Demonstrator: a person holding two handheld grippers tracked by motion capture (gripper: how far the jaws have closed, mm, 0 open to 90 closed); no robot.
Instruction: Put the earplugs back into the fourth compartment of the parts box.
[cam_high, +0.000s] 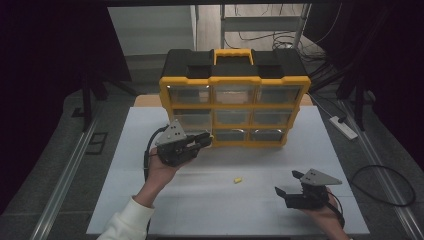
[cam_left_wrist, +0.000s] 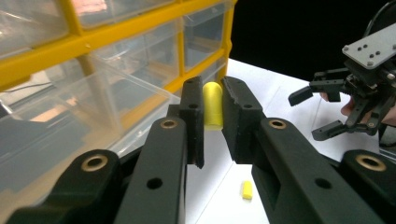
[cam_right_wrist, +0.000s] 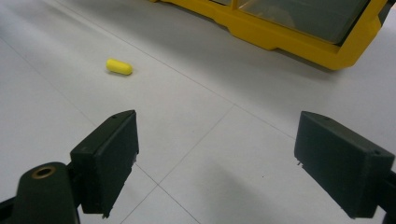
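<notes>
The left hand-held gripper (cam_left_wrist: 213, 105), jaws closed on a small yellow plastic capsule (cam_left_wrist: 212, 106), hangs by the open clear drawer (cam_left_wrist: 70, 116) of a yellow-framed organiser cabinet (cam_high: 235, 107). A loose pinch could drop it short. The right hand-held gripper (cam_high: 289, 184) rests wide open, empty, near a second yellow capsule (cam_high: 238, 180) on the white tabletop (cam_high: 210, 200); dark room, cables behind.

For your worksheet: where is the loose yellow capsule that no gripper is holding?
In the high view the loose yellow capsule lies on the white table, in front of the yellow drawer cabinet, between the two grippers.
</notes>
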